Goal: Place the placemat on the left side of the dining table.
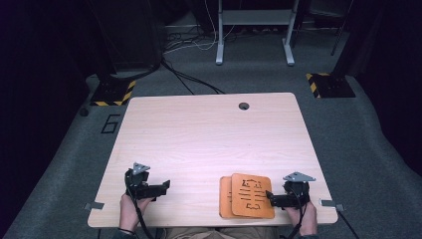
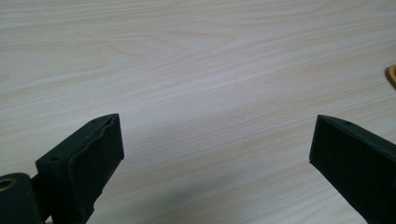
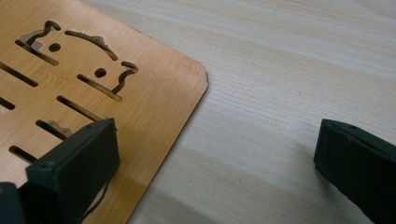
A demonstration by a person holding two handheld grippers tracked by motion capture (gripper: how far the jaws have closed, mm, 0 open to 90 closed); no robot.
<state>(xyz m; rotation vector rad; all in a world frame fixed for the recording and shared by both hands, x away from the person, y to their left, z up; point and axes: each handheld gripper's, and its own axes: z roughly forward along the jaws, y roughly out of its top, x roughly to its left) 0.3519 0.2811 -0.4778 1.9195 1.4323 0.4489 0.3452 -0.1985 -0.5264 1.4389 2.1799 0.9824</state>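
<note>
Both grippers open: left gripper (image 1: 158, 187) over bare table (image 1: 199, 139); right gripper (image 1: 269, 197) straddles top board (image 1: 252, 195) edge. Risk: closing shifts stacked boards.

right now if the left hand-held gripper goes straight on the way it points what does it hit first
Probably the orange boards. The left hand-held gripper is open, pointing across the table toward them, with bare wood between. In its own view an orange edge shows only at the far right, so it might pass just beside them.
</note>
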